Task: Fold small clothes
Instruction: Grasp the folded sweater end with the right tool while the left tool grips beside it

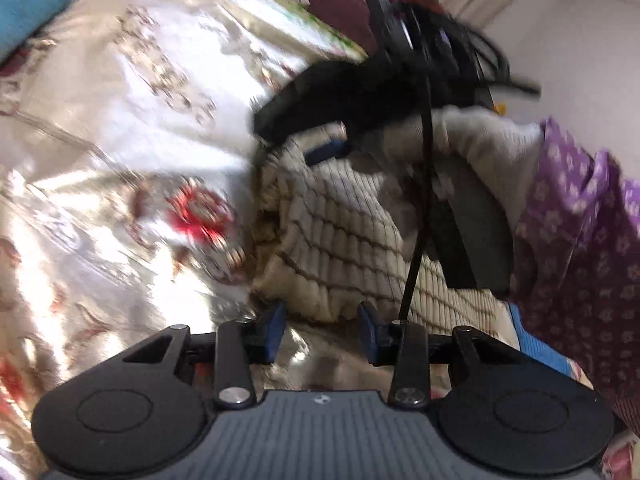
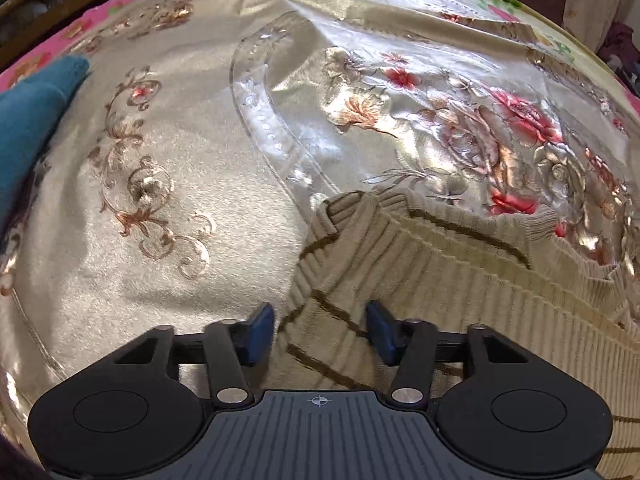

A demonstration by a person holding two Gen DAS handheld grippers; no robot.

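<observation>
A beige ribbed knit garment with thin brown stripes (image 2: 460, 280) lies on a shiny floral bedspread (image 2: 160, 140). My right gripper (image 2: 320, 332) is open, its blue pads (image 2: 382, 332) on either side of the garment's left edge, which lies between them. In the left wrist view the same garment (image 1: 340, 240) is bunched in front of my left gripper (image 1: 322, 334), which is open and empty just short of its near edge. The right gripper (image 1: 400, 92) shows there above the garment, held by a gloved hand; the view is blurred.
A folded teal cloth (image 2: 32, 112) lies at the left edge of the bed. The person's purple floral sleeve (image 1: 580, 240) fills the right of the left wrist view. A pink floral sheet border (image 2: 100, 12) and a wooden frame run along the far side.
</observation>
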